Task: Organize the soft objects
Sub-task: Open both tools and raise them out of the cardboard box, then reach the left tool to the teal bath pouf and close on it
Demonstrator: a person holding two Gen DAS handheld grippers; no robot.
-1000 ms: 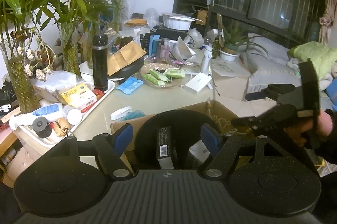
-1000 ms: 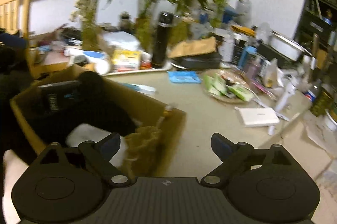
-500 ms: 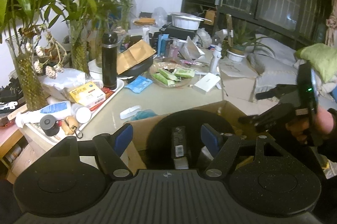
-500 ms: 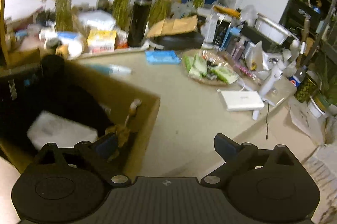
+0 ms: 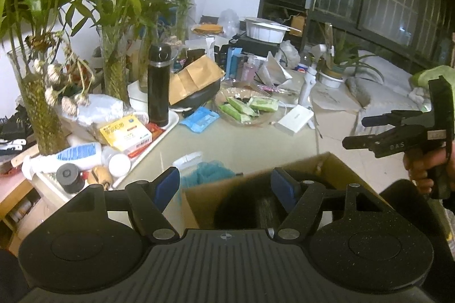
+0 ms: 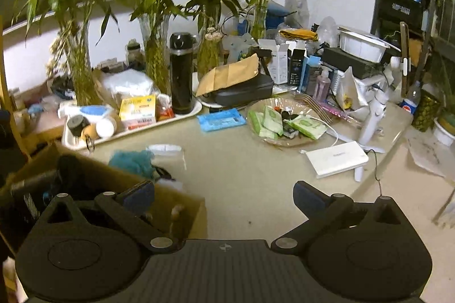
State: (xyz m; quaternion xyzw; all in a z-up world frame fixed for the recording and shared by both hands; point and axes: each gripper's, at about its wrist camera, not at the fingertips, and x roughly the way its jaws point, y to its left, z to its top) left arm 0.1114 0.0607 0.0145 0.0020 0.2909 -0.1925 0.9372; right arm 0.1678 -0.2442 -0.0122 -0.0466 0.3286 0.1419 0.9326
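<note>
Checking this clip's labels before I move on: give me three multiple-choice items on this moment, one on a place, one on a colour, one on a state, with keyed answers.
1. Where does the teal mesh puff lie?
A. on the table just outside the cardboard box
B. in the glass dish
C. on the white tray

2. What colour is the flat packet beside the glass dish?
A. red
B. blue
C. yellow

3. How does the right gripper stand?
A. shut on the black flask
B. shut on the packet
C. jaws apart, nothing between them

Answers: 1 A, the puff sits against the box's outer wall; 2 B, its wrapper is plainly light blue; 3 C, only bare table shows between the opening jaws.
</note>
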